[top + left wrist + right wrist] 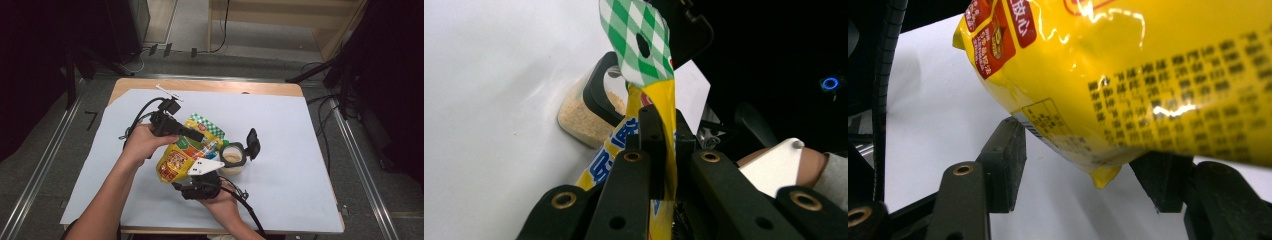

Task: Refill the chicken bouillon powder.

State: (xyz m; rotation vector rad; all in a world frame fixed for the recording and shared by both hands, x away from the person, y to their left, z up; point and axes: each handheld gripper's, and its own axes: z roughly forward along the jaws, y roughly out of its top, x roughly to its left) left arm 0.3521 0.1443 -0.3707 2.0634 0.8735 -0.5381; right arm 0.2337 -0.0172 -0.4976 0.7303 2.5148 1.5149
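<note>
Black jaws of the left hand-held gripper (659, 145) clamp the yellow snack bag (181, 156) by its upper edge, holding it slanted above the desk (280, 190) just beside the open jar (233, 159), while the right hand-held gripper (1078, 165) straddles its lower corner, jaws parted.

You work at a wooden table (200, 86) covered by a large white sheet (280, 150), on a grey carpeted floor (45, 150). Metal rails (37, 167) run along the floor on both sides of you. Beyond the table, cables (220, 30) trail across the floor, a light wooden panel (280, 12) stands behind, and dark equipment (377, 65) fills the corners
</note>
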